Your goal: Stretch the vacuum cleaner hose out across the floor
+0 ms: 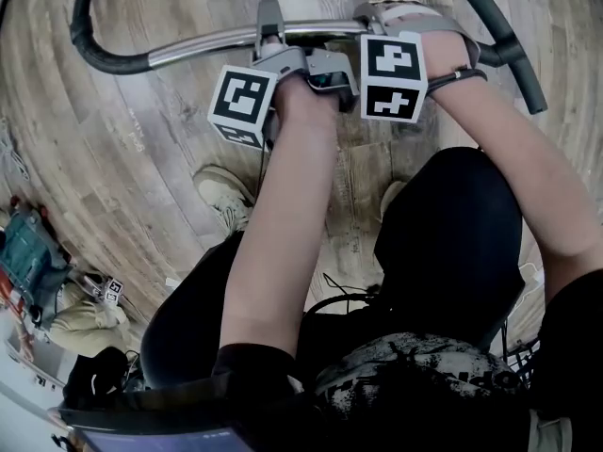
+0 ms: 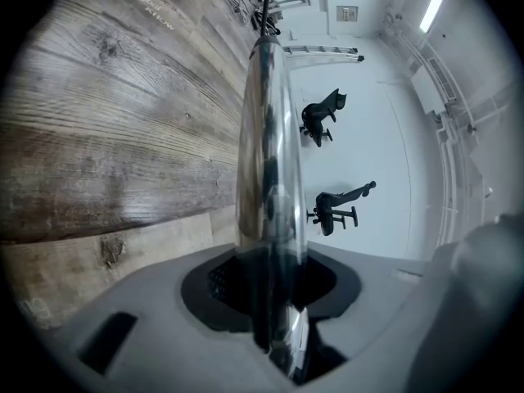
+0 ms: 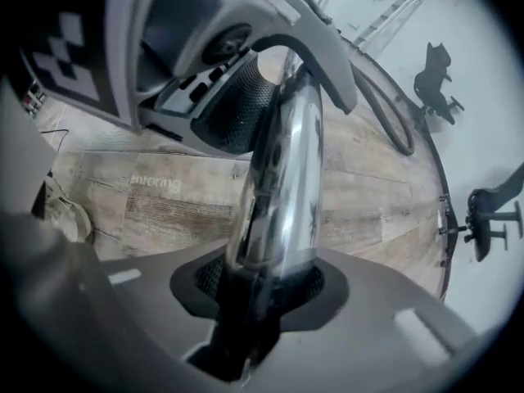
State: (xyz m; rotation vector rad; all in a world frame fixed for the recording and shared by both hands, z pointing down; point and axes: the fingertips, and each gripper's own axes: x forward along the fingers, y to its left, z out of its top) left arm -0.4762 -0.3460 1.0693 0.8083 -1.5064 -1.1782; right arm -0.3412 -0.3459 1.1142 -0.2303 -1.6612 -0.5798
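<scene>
Head view: both grippers sit side by side at 12 o'clock, each on the chrome tube (image 1: 207, 47) that runs level across the top of the frame above the wood-plank floor (image 1: 141, 149). Left gripper (image 1: 271, 28), marker cube toward the camera, is clamped on the tube; in its own view the tube comes up from 6 o'clock between the dark pads (image 2: 214, 285), pressed on both sides, and runs off to 12. Right gripper (image 1: 400, 15) is just beside it at 1 o'clock, also closed on the tube; in its view the pads (image 3: 205, 281) squeeze the tube at 6 o'clock, and the left gripper's fingers wrap the same tube farther up at 12. Black hose (image 1: 89, 40) joins the tube's far left end at 10 o'clock and curves up out of frame at 11, well apart from either set of fingers. The right gripper view shows hose lying curved on the floor at 2 o'clock. Black handle (image 1: 504, 40) angles off at 2 o'clock, beyond the right gripper.
</scene>
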